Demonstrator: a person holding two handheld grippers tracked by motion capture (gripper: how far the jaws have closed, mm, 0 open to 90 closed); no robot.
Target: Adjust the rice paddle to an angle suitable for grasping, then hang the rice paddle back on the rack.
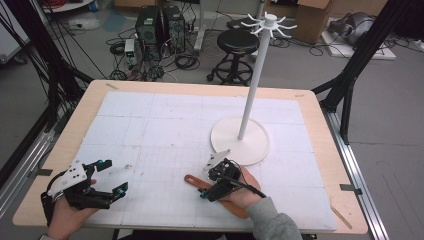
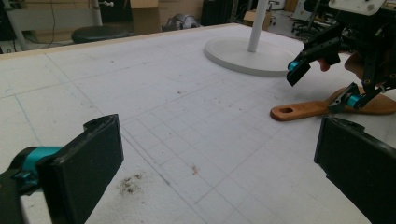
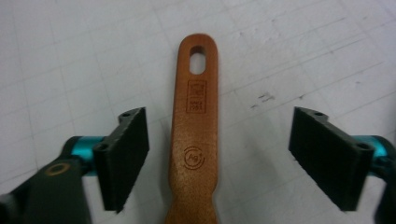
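Left gripper view. The left gripper [image 2: 215, 163] holds its two black jaws wide apart above the white gridded mat [image 2: 154, 93], with nothing between them. Small brown specks [image 2: 129, 184] lie on the mat near the jaw at the left of the view. Farther off, at the right of the view, the right gripper [image 2: 320, 86] hangs with its jaws spread over a wooden spatula [image 2: 308, 109] lying flat on the mat; the hole in its handle end points toward the left of the view. Behind it stands a white round base [image 2: 233, 56] carrying an upright white pole [image 2: 259, 23]. A black stool [image 2: 98, 32] stands beyond the table edge.
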